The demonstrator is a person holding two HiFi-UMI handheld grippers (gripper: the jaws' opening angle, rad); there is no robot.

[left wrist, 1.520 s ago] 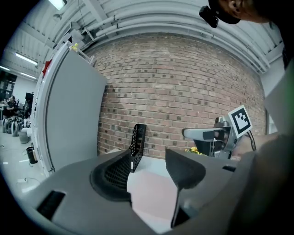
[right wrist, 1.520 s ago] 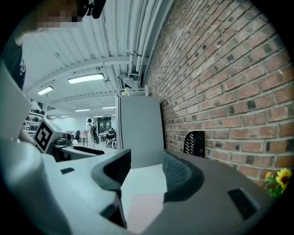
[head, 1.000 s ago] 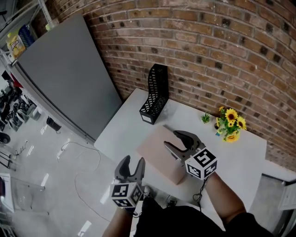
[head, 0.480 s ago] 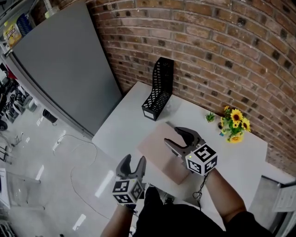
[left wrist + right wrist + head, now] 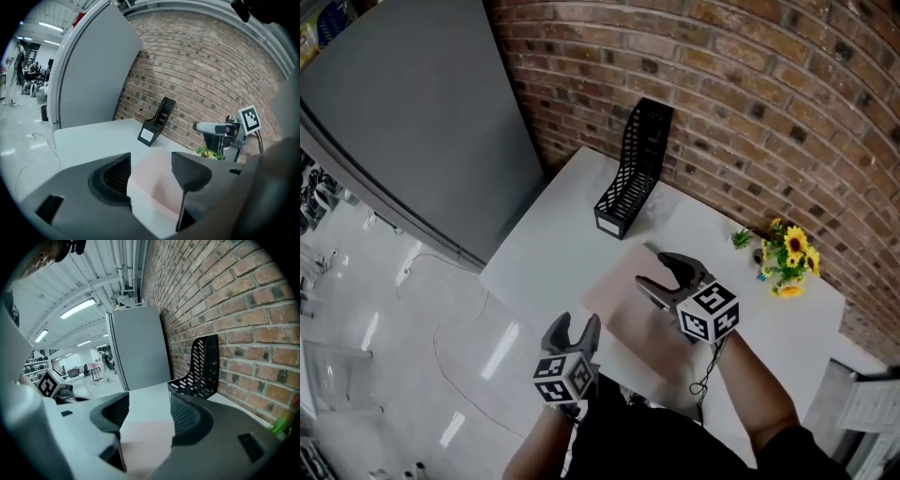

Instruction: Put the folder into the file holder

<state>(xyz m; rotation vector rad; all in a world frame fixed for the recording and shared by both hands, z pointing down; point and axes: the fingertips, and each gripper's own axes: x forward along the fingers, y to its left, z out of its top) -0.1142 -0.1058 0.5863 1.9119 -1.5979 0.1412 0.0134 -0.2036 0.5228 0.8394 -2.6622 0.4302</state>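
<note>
A black mesh file holder stands upright at the table's far edge by the brick wall, also visible as the file holder and the file holder. A pale pink folder lies flat on the white table. My right gripper hovers over the folder's far end; its jaws are opening and the folder shows below them, unpressed. My left gripper hangs at the table's near edge; its jaws are opening too, with the folder's corner ahead of them, untouched.
A bunch of sunflowers and a small green plant stand at the table's right by the wall. A tall grey cabinet stands left of the table. A thin cable lies on the shiny floor.
Both grippers' jaws have spread a little wider. The head view has shifted, so the table and file holder sit slightly further right. The folder has not moved.
</note>
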